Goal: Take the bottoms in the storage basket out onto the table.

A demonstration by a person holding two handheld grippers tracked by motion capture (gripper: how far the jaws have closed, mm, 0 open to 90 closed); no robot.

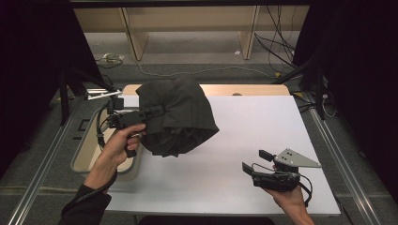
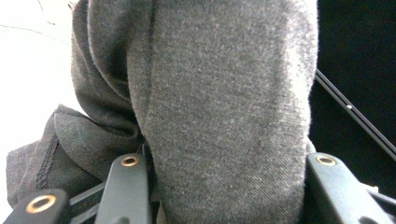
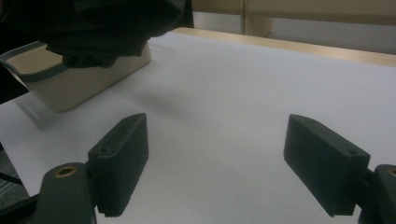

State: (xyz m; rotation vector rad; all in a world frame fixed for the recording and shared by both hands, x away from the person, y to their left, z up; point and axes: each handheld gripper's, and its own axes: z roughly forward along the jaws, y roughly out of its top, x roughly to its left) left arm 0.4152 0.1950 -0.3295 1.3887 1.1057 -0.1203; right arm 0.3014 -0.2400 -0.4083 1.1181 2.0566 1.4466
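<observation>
Up: left tongs (image 1: 152, 112) gripping garment (image 1: 180, 115).

A flat white surface (image 1: 244, 140) carries a beige rectangular plastic bin with a grey-green rim (image 1: 87, 154) at its left edge. Beyond the far edge, pale wooden shelf uprights (image 1: 246, 33) stand on a grey floor (image 1: 197, 51), where black and white cables (image 1: 277, 51) lie loosely.
</observation>
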